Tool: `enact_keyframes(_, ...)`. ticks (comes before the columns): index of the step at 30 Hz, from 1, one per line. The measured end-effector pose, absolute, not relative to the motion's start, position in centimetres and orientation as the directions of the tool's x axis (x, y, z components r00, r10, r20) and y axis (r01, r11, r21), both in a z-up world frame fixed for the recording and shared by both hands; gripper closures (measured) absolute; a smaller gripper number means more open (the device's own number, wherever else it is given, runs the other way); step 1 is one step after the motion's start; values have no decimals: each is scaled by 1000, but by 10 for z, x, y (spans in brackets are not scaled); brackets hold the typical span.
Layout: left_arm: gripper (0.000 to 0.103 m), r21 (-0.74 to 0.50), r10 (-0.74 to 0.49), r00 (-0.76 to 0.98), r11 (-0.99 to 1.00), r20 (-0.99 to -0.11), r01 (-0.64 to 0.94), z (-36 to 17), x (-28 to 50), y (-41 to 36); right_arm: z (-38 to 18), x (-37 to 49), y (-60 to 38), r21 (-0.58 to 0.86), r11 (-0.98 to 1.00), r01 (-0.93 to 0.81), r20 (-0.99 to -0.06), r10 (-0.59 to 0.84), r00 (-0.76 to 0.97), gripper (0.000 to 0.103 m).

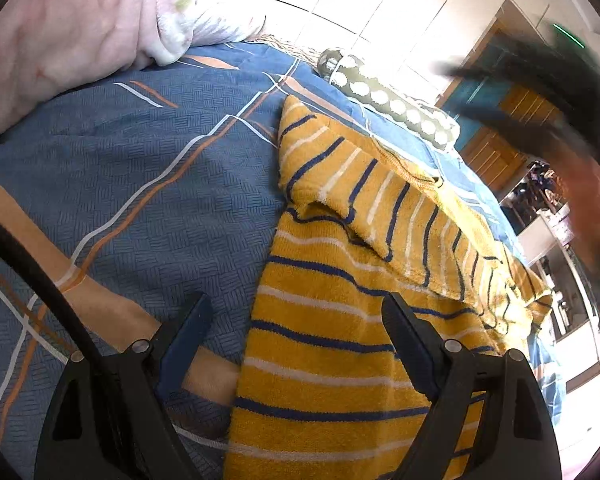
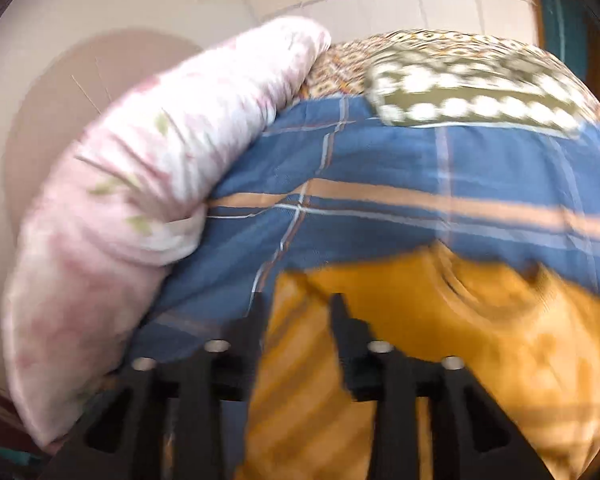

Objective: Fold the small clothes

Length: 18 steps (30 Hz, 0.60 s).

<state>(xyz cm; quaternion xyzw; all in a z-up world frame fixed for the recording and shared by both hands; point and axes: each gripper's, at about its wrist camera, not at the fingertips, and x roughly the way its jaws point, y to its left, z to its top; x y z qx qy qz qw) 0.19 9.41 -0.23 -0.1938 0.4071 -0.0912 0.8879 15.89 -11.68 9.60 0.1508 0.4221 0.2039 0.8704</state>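
A small mustard-yellow knit sweater point(image 1: 340, 288) with navy and white stripes lies flat on the blue plaid bedspread point(image 1: 148, 168), one sleeve point(image 1: 380, 200) folded across its body. My left gripper point(image 1: 296, 320) is open just above the sweater's left edge, holding nothing. The right gripper shows in the left wrist view as a dark blur point(image 1: 540, 92) at the upper right. In the right wrist view, which is motion-blurred, my right gripper point(image 2: 298, 300) hangs over the sweater point(image 2: 440, 340) with a narrow gap between its jaws and nothing visibly between them.
A pink floral pillow point(image 1: 60, 40) lies at the head of the bed and also shows in the right wrist view point(image 2: 140, 184). An olive bolster with white dots point(image 1: 388, 96) lies beyond the sweater. Wooden doors and white wardrobes stand behind.
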Motion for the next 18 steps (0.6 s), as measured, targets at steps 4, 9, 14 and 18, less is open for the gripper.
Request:
enact_keyframes(4,17,-350,-264,641,937,-721,-7,-3,4,84,110,55,-249,501,863,-65,-631,415,655,63)
enact_keyframes(9,11,-156,-124,586,988,-801,-4,-3,12,55,103,-58,-405,377,898,227,-699,115,706,63)
enact_keyframes(14,0,-2,-6,518,1000,-855,8,-8,26,33,61,-140,-509,445,785,430,-702,9,712,63)
enact_keyframes(18,0,-25,-24,481,1000,-876,6,-6,33,38,10,-162,-552,617,630,472,-654,77,753,62)
